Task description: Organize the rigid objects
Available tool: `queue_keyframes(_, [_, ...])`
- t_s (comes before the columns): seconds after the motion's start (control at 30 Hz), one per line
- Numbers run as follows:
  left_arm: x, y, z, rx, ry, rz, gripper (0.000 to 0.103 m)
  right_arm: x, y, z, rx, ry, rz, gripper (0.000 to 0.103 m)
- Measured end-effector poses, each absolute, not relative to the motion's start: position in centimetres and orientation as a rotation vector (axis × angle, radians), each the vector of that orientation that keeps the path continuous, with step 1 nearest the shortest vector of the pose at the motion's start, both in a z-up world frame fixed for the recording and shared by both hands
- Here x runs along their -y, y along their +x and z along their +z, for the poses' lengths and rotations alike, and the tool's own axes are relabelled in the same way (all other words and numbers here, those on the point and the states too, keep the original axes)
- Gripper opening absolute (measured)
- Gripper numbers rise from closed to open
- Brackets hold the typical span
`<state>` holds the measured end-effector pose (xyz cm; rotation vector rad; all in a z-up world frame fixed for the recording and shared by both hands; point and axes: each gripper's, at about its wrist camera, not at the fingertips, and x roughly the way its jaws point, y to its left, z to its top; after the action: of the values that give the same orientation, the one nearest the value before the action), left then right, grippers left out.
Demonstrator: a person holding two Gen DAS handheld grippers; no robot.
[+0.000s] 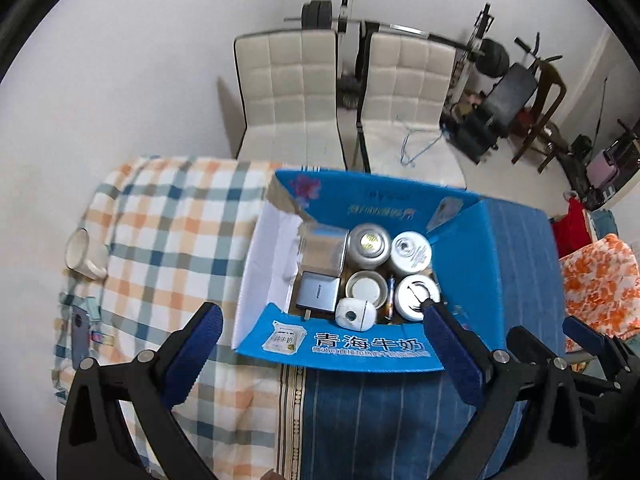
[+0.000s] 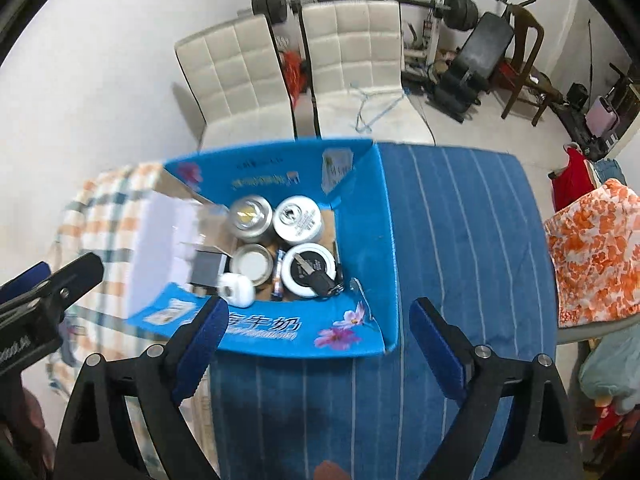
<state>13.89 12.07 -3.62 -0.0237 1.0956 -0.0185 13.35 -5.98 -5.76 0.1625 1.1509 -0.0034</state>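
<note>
An open blue cardboard box (image 1: 496, 264) (image 2: 362, 216) stands on the cloth-covered table. Inside it are several round tins (image 1: 368, 246) (image 2: 298, 218), a rectangular metal tin (image 1: 324, 250), a grey adapter (image 1: 318, 290) (image 2: 206, 268) and a white round device (image 1: 354, 314) (image 2: 236, 288). A black car key (image 2: 316, 276) lies on the nearest right tin. My left gripper (image 1: 320, 308) hovers open and empty over the box's near flap. Open and empty too, my right gripper (image 2: 320, 308) hangs above the box's near right corner.
A white mug (image 1: 84, 254) lies on its side on the plaid cloth (image 1: 168, 240) at the left, with a phone (image 1: 80, 328) nearer. Two white chairs (image 1: 288, 92) stand behind the table. Gym gear (image 2: 480, 52) fills the back right; an orange floral cloth (image 2: 596, 252) lies right.
</note>
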Motion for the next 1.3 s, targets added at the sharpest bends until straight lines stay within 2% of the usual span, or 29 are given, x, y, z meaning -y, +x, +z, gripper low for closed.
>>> queue_keyframes(0.2, [-12.1, 11.1, 0.1, -1.070, -0.035, -0.021, 0.103, 6.7, 9.1, 1.0, -1.061, 0.184, 0.007, 0.097])
queue_keyframes(0.43, [-12.0, 9.1, 2.8, -1.032, -0.024, -0.024, 0.103, 6.8, 6.2, 5.8, -1.025, 0.160, 0.012, 0.097])
queue_keyframes(1.3, [-11.6, 5.8, 3.3, -1.051, -0.002, -0.027, 0.103, 7.1, 3.1, 8.6, -1.025, 0.051, -0.047, 0.097])
